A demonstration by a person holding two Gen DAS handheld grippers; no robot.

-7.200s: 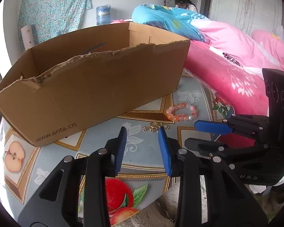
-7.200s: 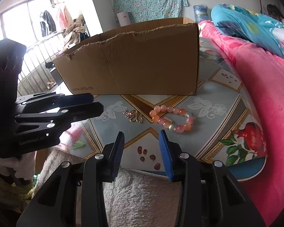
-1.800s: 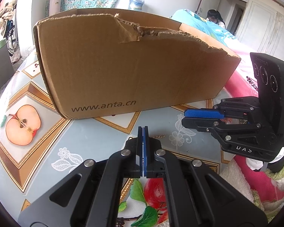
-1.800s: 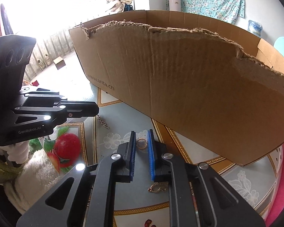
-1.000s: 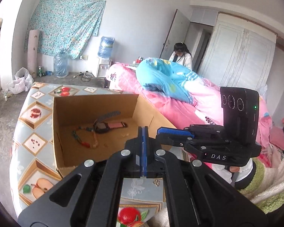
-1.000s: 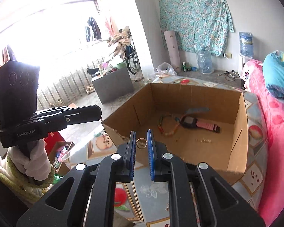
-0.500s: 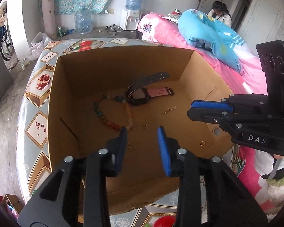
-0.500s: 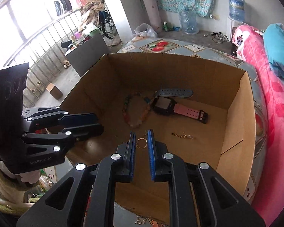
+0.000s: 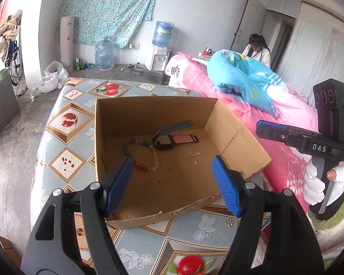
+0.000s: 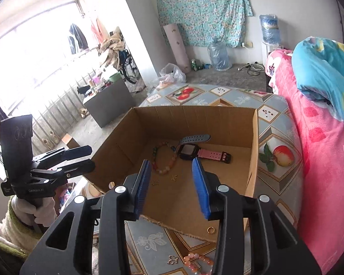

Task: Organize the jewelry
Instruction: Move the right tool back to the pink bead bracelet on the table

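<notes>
**Box on surface, bed to its right**

Cardboard box (image 9: 238, 142) sits on the surface (image 9: 64, 137). Inside: watch (image 9: 169, 140) toward the rear, bead bracelet (image 9: 140, 155) to its left, small chain pieces (image 9: 193, 155) nearer the front. A ring (image 10: 210, 229) and another bracelet (image 10: 198, 261) lie on the surface before the box. Bed (image 9: 286, 160) alongside, right.

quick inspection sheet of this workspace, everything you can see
surface: table with fruit-print cloth
job's things: cardboard box holds a watch, beaded bracelet and small gold pieces; gold ring in its near corner; pink bead bracelet and butterfly charm outside on the table
clutter: nothing seen
grippers: left gripper and right gripper both opening, nothing between the jaws
cables: cord on floor by water dispenser
surroundings: pink bed, seated person
</notes>
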